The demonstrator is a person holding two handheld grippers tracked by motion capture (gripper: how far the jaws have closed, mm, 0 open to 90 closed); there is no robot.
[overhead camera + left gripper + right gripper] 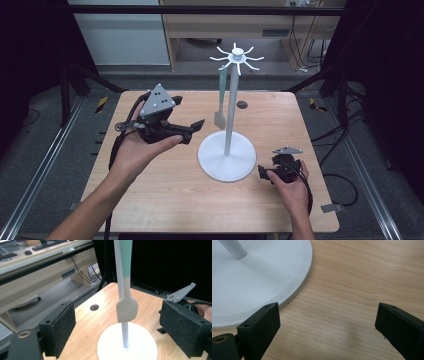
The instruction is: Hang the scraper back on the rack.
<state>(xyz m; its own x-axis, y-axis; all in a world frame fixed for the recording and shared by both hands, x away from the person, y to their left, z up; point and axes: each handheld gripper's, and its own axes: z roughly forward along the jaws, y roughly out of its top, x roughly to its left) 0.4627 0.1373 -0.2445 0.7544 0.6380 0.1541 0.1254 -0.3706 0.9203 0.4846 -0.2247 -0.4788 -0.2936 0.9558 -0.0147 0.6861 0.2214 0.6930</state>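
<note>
The left hand-held gripper is raised with jaws spread wide, while the right hand-held gripper sits low, also spread.

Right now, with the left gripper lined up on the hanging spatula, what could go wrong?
1. The mint-handled grey spatula hangs right beside the white stand's thin pole; the open left gripper could close on both.
2. The spatula hangs freely from a hook of the white spoked top, so a nudge may swing it.
3. The open right gripper sits by the round white base, not holding it; a pull might tip the stand.
</note>
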